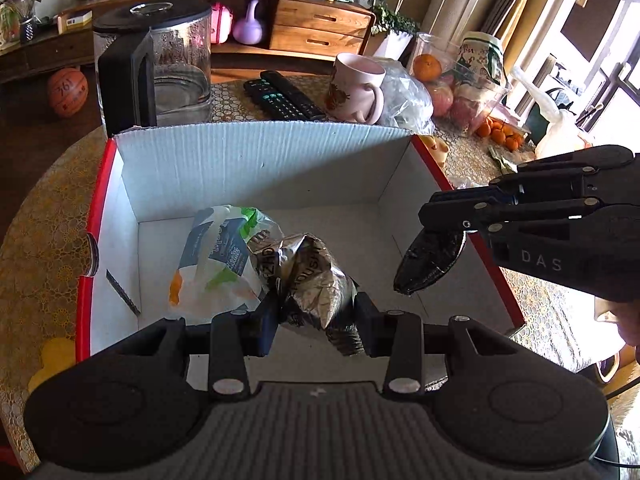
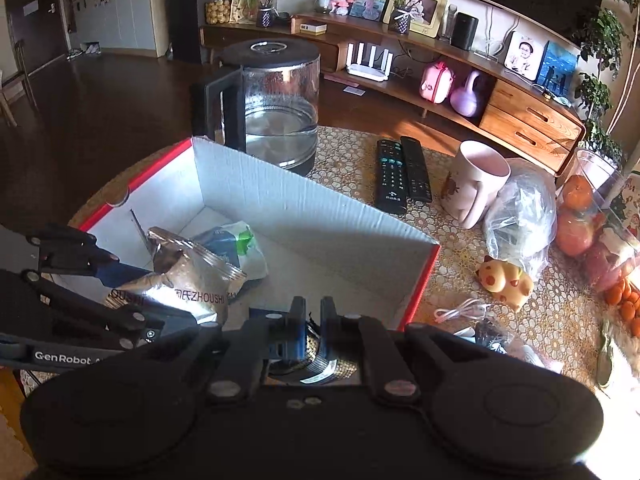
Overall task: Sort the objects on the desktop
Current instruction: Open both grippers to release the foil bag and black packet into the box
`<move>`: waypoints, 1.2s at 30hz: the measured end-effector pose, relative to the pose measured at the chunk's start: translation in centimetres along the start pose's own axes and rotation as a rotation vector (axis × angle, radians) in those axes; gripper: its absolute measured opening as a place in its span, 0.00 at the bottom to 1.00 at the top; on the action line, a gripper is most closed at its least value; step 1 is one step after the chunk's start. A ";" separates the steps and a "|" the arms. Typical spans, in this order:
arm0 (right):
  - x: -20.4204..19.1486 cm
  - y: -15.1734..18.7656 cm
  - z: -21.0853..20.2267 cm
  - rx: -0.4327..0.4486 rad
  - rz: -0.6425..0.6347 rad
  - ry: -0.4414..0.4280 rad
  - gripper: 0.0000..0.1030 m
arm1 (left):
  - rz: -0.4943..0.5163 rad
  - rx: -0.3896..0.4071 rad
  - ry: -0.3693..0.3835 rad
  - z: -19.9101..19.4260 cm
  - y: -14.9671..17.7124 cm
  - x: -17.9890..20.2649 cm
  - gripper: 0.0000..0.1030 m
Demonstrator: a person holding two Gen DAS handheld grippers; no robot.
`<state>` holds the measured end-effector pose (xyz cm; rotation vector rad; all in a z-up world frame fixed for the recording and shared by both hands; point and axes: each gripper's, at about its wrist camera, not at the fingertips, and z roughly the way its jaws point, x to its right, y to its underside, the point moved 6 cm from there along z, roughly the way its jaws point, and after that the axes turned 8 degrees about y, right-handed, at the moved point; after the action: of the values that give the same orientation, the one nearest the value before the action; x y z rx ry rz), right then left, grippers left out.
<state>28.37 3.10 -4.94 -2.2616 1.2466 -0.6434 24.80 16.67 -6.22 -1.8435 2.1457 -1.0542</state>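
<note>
A cardboard box (image 1: 256, 160), white inside and red outside, stands open on the table. A white, blue and green packet (image 1: 220, 260) lies on its floor. My left gripper (image 1: 316, 322) is shut on a crumpled silver foil snack bag (image 1: 316, 276), held over the box's near side. In the right wrist view the same foil bag (image 2: 188, 280) hangs above the box's left part. My right gripper (image 2: 313, 320) is shut on a dark glossy wrapper (image 2: 320, 364). In the left wrist view that wrapper (image 1: 432, 260) hangs over the box's red right wall.
Behind the box stand a glass kettle (image 1: 160, 64), two remotes (image 1: 284, 98) and a pink mug (image 1: 356, 88). To the right are a clear plastic bag (image 2: 520, 216), a fruit tub (image 1: 460, 84), a yellow toy (image 2: 506, 278) and a white cable (image 2: 460, 312).
</note>
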 end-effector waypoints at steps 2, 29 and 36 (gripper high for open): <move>-0.4 0.2 0.7 -0.013 -0.035 0.004 0.06 | 0.010 -0.022 -0.001 0.6 0.1 -0.1 0.38; -0.3 1.0 2.6 -0.040 -0.024 -0.099 0.35 | 0.008 -0.183 -0.057 5.3 2.2 -2.0 0.44; -0.1 1.3 1.6 -0.031 -0.011 -0.119 0.54 | 0.004 -0.161 -0.072 4.6 1.8 -1.7 0.64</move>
<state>28.46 2.85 -7.03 -2.2975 1.1955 -0.4883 26.11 16.28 -11.23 -1.9113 2.2509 -0.8218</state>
